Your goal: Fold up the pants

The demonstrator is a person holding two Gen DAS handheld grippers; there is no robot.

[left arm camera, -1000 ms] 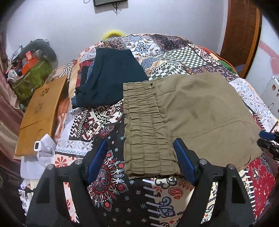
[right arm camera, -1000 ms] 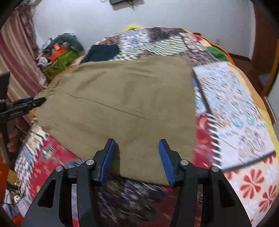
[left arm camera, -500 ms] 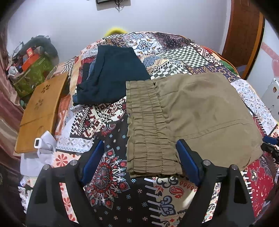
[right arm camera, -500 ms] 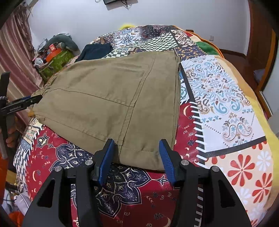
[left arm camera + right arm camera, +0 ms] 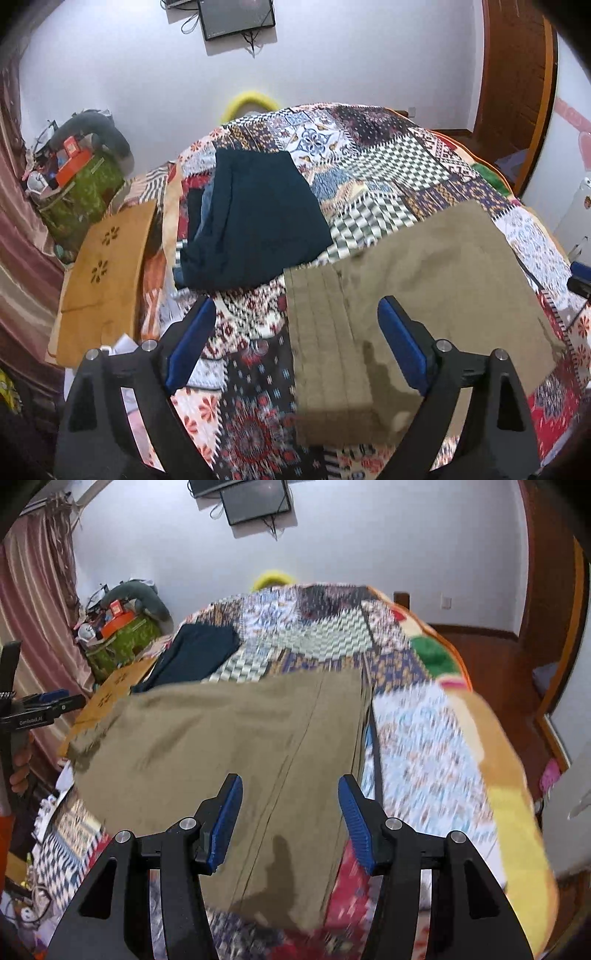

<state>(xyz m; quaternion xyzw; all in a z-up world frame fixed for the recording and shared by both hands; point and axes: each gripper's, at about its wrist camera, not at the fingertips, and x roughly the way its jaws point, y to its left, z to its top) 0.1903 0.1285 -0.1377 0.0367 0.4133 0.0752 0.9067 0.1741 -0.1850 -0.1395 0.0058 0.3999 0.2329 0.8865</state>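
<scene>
Olive-khaki pants (image 5: 424, 288) lie folded flat on the patchwork bedspread (image 5: 369, 162), elastic waistband toward the left. They also show in the right wrist view (image 5: 229, 746). My left gripper (image 5: 295, 343) is open and empty, hovering above the waistband end. My right gripper (image 5: 290, 823) is open and empty, hovering above the hem end of the pants. The left gripper shows at the left edge of the right wrist view (image 5: 44, 709).
A folded dark navy garment (image 5: 255, 221) lies behind the pants on the bed. A wooden board (image 5: 107, 269) leans at the bed's left side. A green bag with clutter (image 5: 81, 192) stands by the wall. A wooden door (image 5: 517, 74) is at right.
Both grippers have lifted and tilted up from the pants, so more wall shows. Both views are blurred by motion. The pants stay flat on the bed.
</scene>
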